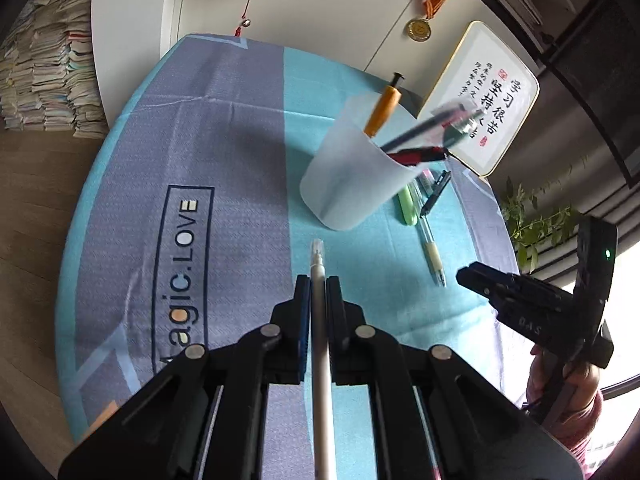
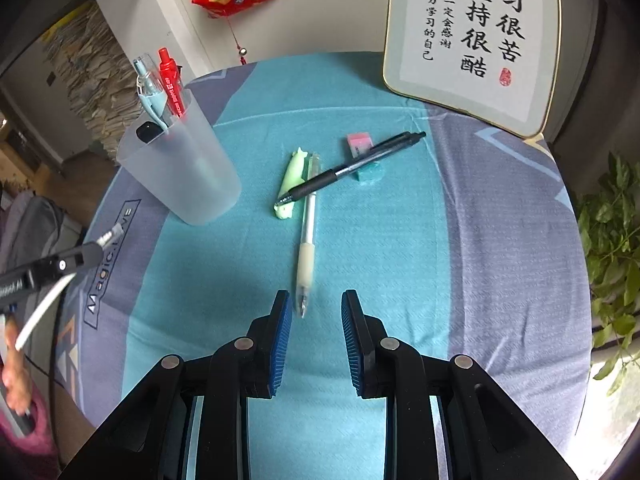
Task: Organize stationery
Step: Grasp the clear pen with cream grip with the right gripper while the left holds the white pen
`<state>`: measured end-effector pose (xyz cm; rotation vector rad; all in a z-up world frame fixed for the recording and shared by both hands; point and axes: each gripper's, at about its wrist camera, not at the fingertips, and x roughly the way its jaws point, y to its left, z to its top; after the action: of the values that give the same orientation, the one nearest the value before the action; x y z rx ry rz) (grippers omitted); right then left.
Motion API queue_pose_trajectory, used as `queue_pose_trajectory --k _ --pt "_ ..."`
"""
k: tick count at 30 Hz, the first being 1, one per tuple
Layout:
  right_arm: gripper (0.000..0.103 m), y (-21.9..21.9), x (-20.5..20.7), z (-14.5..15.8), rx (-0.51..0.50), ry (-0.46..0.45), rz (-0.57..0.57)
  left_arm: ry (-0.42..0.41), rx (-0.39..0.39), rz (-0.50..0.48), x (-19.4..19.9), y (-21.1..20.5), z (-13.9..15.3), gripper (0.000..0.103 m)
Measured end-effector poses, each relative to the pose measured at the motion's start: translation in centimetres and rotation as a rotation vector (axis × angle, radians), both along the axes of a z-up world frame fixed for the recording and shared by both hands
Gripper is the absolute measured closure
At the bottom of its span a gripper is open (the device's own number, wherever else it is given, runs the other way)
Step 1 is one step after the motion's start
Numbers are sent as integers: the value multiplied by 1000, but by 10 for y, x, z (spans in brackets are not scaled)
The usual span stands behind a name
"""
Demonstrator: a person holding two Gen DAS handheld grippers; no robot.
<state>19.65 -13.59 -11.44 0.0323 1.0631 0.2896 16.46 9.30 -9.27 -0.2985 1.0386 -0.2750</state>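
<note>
My left gripper (image 1: 318,285) is shut on a white pen (image 1: 320,320) that points toward a frosted plastic cup (image 1: 352,176), held above the cloth short of it. The cup (image 2: 180,172) holds an orange pen (image 1: 384,108), a red pen (image 2: 172,84), a light blue pen (image 2: 150,88) and a dark one. My right gripper (image 2: 316,312) is open and empty, just behind the tip of a clear pen with a pale grip (image 2: 306,240). A black pen (image 2: 352,168) lies across a green pen (image 2: 292,180). A pink eraser (image 2: 360,144) and a teal eraser (image 2: 370,172) lie beyond.
A round table with a blue and grey cloth (image 2: 480,240) carries everything. A framed calligraphy plaque (image 2: 472,40) leans at the back. A leafy plant (image 2: 616,240) stands off the right edge. Stacked papers (image 1: 44,80) sit on the floor at far left.
</note>
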Motion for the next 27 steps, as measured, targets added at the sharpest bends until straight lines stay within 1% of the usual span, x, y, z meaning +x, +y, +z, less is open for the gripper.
queue_pose_trajectory --k 3,6,8,9,11,12,14,17,18,20,22,23,24,27 --pt "78 11 6 -6 -27 10 25 -28 8 -9 -7 -11 -6 97" --pt "78 18 12 -14 -49 22 22 -45 48 -8 -9 -20 -14 97" --pt "78 22 16 -19 -61 28 24 -36 67 -28 -9 -26 -20 98" --pt "78 24 16 -20 -71 17 33 -26 69 -41 -9 -27 -24 98" --pt "92 30 12 -21 -122 2 47 1 87 -68 -9 -30 -29 98" --pt "92 31 10 -20 -132 11 58 15 92 -75 -11 -32 -31 98" --pt "92 33 0 -18 -103 41 105 25 95 -69 -15 -32 -34 98" --pt "92 35 -29 -15 -130 50 174 29 100 -60 -19 -28 -36 96" --pt "92 33 -39 -15 -128 64 189 30 97 -62 -20 -27 -35 94" --pt "92 27 -59 -15 -122 97 203 21 99 -67 -22 -30 -33 86" --pt "92 20 -76 -15 -120 117 211 3 128 -75 -23 -37 -30 60" --pt "92 17 -82 -16 -119 129 221 -11 143 -80 -24 -42 -29 55" --pt "92 15 -88 -17 -129 137 234 -24 163 -93 -23 -48 -28 53" --pt "88 16 -93 -20 -195 138 250 -45 237 -119 -15 -63 -32 53"
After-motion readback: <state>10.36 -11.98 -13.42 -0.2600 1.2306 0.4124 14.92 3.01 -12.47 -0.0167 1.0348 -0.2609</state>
